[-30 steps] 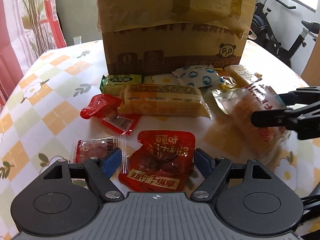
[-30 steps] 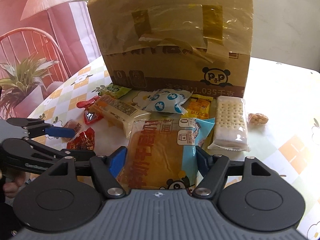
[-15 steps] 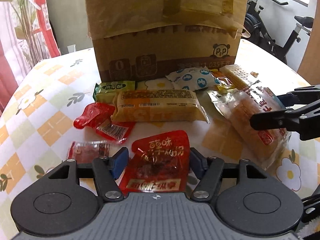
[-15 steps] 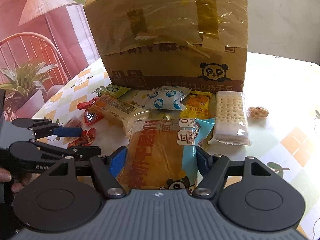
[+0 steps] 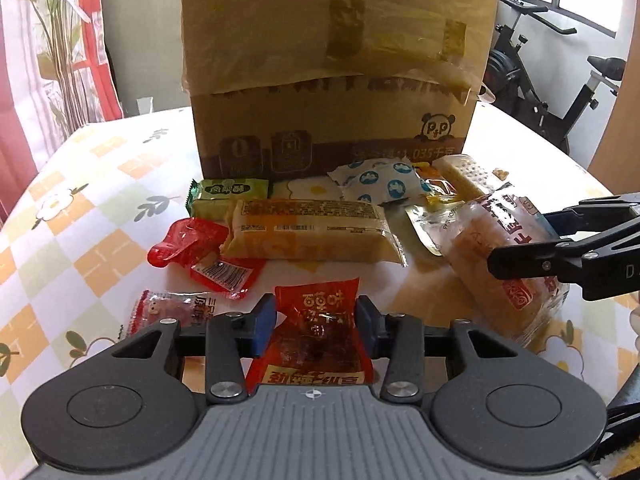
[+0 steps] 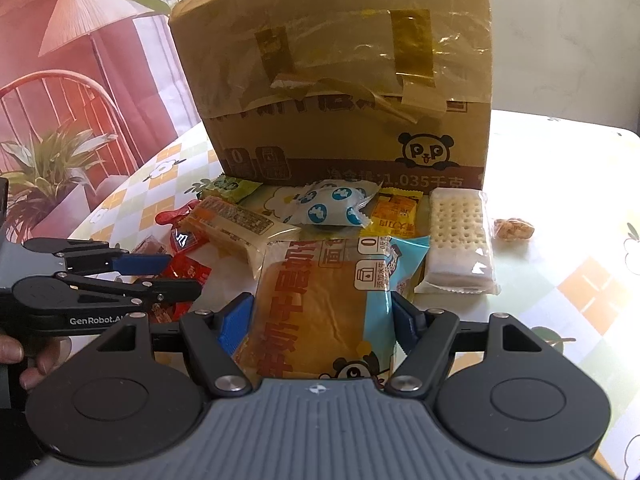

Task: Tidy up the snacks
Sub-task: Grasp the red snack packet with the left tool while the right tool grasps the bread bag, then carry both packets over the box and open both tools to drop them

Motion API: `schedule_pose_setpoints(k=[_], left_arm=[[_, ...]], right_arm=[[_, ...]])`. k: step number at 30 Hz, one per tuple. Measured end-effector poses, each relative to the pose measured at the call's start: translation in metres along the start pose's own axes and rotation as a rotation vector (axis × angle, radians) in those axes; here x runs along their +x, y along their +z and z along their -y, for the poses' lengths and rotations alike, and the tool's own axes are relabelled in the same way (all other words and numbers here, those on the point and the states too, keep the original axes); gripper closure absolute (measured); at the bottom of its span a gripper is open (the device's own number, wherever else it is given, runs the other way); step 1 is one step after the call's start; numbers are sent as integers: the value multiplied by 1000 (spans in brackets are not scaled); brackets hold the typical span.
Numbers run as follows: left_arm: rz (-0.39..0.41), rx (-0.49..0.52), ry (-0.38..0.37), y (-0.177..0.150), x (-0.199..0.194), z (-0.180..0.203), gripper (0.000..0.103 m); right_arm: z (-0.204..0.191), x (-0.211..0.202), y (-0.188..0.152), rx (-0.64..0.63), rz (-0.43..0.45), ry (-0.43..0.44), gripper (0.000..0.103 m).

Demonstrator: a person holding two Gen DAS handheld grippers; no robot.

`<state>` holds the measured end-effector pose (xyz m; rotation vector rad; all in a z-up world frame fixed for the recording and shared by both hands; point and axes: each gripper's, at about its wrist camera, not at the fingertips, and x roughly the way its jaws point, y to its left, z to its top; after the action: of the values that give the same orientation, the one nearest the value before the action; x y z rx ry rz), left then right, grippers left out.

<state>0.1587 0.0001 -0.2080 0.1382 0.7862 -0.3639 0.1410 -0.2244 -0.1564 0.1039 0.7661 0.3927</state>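
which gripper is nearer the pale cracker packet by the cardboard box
Right. The right gripper straddles the bread bag beside the pale cracker packet; the left gripper is further off, around the red snack pouch.

An exercise bike (image 5: pixel 576 80) stands behind the table (image 5: pixel 100 208); perhaps a potted plant (image 6: pixel 44 172) beside it.
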Motion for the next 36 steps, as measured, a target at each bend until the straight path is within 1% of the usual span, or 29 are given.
schedule_pose_setpoints(k=[2,5,7,9,13,16,17,19,27,31,36], left_arm=[[0,1,1,0,0,0,56],[-5,2,14,-3,2,0,50],[-23,6,26,-7,6,0,47],[-13,16,37,-9,5,1,46],[-13,14,35,-9,4,0,47],[-3,12,31,-9,1,0,55],[3,7,20,-9,-1,0,56],[31,-6,6,-8,-7,-2,56],[118,-41,11,12,-26,-8,56],[203,-51,6,40,-45,-13,56],[343,-30,14,94,-70,-20,56]], right_arm=[[-1,-1,0,-2,4,2,31],[0,-3,-1,5,10,-1,30],[1,-3,-1,10,9,-2,31],[1,-2,-2,12,7,-1,31],[0,-2,-2,11,5,2,31],[0,-2,-3,12,6,1,31],[0,-3,-3,14,9,0,31],[0,-4,-2,16,16,-1,31],[0,-13,7,-1,57,-7,31],[-2,-26,26,-29,112,5,31],[-3,-54,72,-64,248,23,31]])
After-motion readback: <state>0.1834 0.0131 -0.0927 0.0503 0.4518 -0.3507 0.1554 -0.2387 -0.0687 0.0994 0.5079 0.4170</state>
